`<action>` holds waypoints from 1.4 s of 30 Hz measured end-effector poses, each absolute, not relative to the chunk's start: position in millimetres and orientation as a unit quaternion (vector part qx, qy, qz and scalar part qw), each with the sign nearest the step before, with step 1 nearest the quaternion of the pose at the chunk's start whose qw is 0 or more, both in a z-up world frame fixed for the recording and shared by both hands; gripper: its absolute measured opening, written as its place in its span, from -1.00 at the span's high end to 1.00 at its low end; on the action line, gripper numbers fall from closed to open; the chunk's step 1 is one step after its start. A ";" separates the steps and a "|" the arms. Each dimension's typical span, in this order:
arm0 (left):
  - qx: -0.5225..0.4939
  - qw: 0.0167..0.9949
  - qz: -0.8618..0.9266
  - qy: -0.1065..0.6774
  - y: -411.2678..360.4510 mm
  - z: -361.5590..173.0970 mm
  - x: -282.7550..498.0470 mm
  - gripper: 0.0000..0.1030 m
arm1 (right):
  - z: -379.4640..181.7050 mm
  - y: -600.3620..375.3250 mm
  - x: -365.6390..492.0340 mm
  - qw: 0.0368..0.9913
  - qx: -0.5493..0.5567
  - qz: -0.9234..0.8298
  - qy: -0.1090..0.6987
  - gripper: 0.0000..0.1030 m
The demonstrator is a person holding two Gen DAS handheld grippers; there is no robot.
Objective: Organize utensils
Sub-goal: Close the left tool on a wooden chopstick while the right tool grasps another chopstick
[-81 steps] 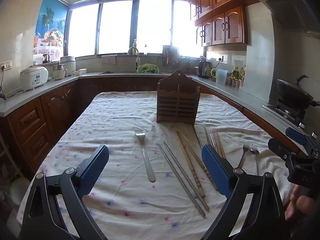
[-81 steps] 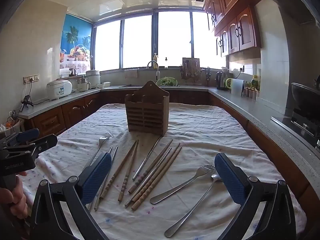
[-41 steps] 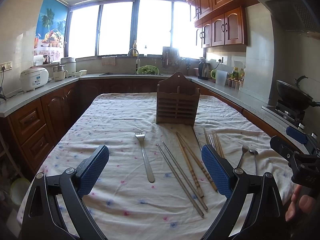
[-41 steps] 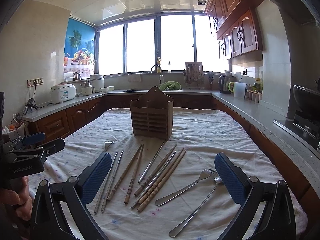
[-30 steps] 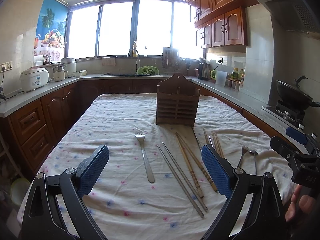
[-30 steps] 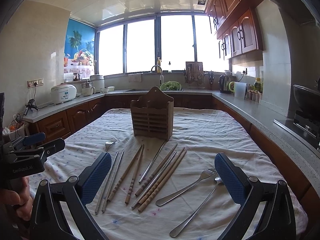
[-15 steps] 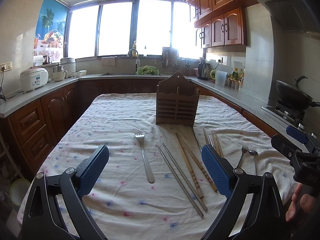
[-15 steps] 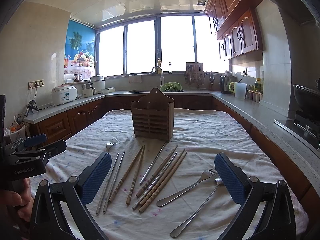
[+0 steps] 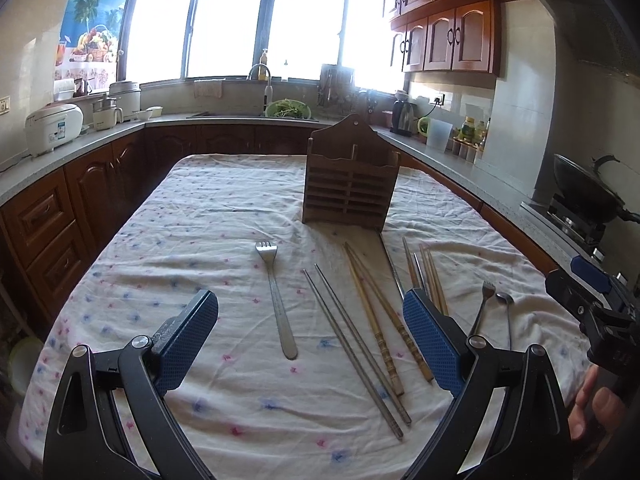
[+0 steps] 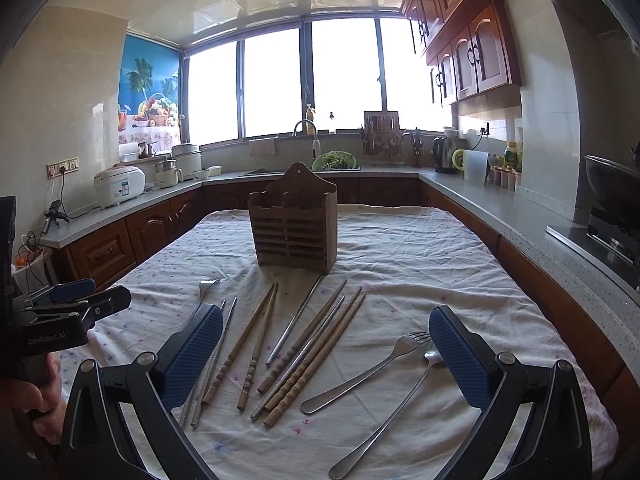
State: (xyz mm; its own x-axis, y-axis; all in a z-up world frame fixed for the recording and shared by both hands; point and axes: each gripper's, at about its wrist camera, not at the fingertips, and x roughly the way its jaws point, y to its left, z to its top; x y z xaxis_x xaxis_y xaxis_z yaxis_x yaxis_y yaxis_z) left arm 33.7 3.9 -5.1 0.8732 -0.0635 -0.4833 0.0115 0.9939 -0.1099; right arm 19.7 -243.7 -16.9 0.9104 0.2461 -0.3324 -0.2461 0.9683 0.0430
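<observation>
A wooden slatted utensil holder (image 9: 350,186) (image 10: 295,226) stands upright mid-table on a white cloth (image 9: 208,232). In front of it lie a fork (image 9: 276,300), two metal chopsticks (image 9: 352,344), several wooden chopsticks (image 9: 380,320) (image 10: 308,352), a second fork (image 10: 364,372) and a spoon (image 10: 388,408). My left gripper (image 9: 310,336) is open and empty, held above the near cloth. My right gripper (image 10: 326,352) is open and empty above the chopsticks; it also shows at the right edge of the left wrist view (image 9: 592,300).
Kitchen counters ring the table: a rice cooker (image 9: 52,128) on the left, a sink with a green colander (image 9: 288,110) at the back, a wok on a stove (image 9: 588,196) on the right. The left gripper's body shows at the left of the right wrist view (image 10: 60,312).
The right gripper has risen and tilted up slightly, so the utensils sit lower in its view. The left gripper is almost still. Nothing on the table has moved.
</observation>
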 end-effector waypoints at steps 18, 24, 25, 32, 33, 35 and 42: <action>-0.050 0.925 -0.083 0.366 -19.1 -17.6 148.1 -0.24 | -31.2 -268.0 135.8 0.936 0.090 0.142 0.310 0.03; -0.046 0.905 -0.091 0.414 -27.6 -36.4 187.2 0.05 | -46.4 -265.5 177.4 0.920 0.097 0.128 0.358 0.30; -0.045 0.901 -0.092 0.421 -29.0 -39.5 192.3 0.07 | -50.5 -264.9 183.9 0.917 0.096 0.124 0.367 0.35; -0.053 0.884 -0.095 0.456 -32.1 -60.3 222.7 0.35 | -76.8 -261.7 218.9 0.895 0.102 0.112 0.419 0.45; -0.055 0.881 -0.097 0.460 -32.5 -62.3 226.2 0.37 | -79.0 -260.2 222.9 0.893 0.102 0.112 0.424 0.45; -0.057 0.876 -0.102 0.468 -34.1 -66.3 232.3 0.43 | -82.8 -257.6 229.2 0.890 0.097 0.109 0.432 0.47; -0.040 0.867 -0.107 0.486 -41.8 -78.7 248.0 0.62 | -97.2 -255.2 247.5 0.880 0.091 0.104 0.455 0.65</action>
